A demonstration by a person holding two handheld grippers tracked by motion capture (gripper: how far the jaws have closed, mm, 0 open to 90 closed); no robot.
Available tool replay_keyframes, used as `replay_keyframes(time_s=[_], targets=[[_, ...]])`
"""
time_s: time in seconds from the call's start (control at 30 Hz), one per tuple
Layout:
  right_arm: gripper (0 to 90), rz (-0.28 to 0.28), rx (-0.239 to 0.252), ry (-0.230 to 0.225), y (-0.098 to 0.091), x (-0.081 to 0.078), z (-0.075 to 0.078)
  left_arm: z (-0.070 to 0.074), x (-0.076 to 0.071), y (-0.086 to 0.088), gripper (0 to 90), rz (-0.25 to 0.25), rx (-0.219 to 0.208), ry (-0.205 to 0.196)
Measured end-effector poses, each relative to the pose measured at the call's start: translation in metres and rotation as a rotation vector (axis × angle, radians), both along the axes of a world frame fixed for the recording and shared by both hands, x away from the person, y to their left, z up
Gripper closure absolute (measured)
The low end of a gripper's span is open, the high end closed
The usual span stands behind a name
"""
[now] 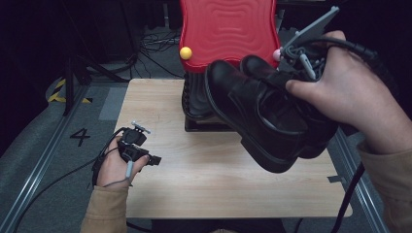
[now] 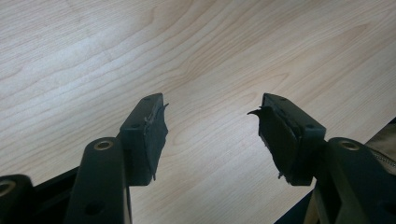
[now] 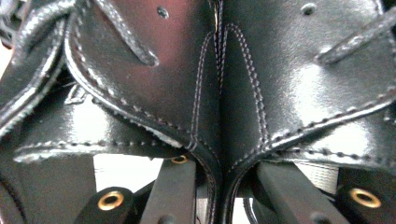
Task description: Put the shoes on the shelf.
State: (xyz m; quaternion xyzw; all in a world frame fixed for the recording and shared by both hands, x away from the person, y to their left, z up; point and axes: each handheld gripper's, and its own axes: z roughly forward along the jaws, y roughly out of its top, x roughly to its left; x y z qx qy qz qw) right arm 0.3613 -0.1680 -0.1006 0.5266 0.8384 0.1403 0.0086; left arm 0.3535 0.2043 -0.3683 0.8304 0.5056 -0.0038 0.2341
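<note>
A pair of black leather shoes (image 1: 257,111) hangs in the air over the right half of the wooden table (image 1: 194,179), soles turned to the left. My right gripper (image 1: 296,65) is shut on the two shoes where their inner sides press together; in the right gripper view the stitched black leather (image 3: 219,93) sits between the jaws. My left gripper (image 1: 154,160) rests low at the table's left edge, open. In the left gripper view its gripper (image 2: 212,135) holds nothing over the bare wood (image 2: 187,56).
A red stand (image 1: 228,29) with a wavy face and a yellow ball (image 1: 185,53) at its lower left rises at the table's far edge on a black base (image 1: 197,104). Cables lie on the grey floor (image 1: 43,145) behind and to the left.
</note>
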Motion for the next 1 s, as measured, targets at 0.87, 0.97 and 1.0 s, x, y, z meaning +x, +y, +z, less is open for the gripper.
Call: replay_keyframes(time_s=[0.87,0.97,1.0], targets=[[81.9,-0.209,0.024,-0.131,0.044,0.125,0.075,-0.011,0.006,0.022,40.6,0.037,-0.027,0.012],[81.9,-0.224,0.021,-0.148,0.050,0.143,0.078,-0.012,0.007,0.027,40.9,0.041,-0.037,0.011],[81.9,-0.231,0.022,-0.153,0.051,0.147,0.079,-0.012,0.008,0.028,40.7,0.045,-0.039,0.012]])
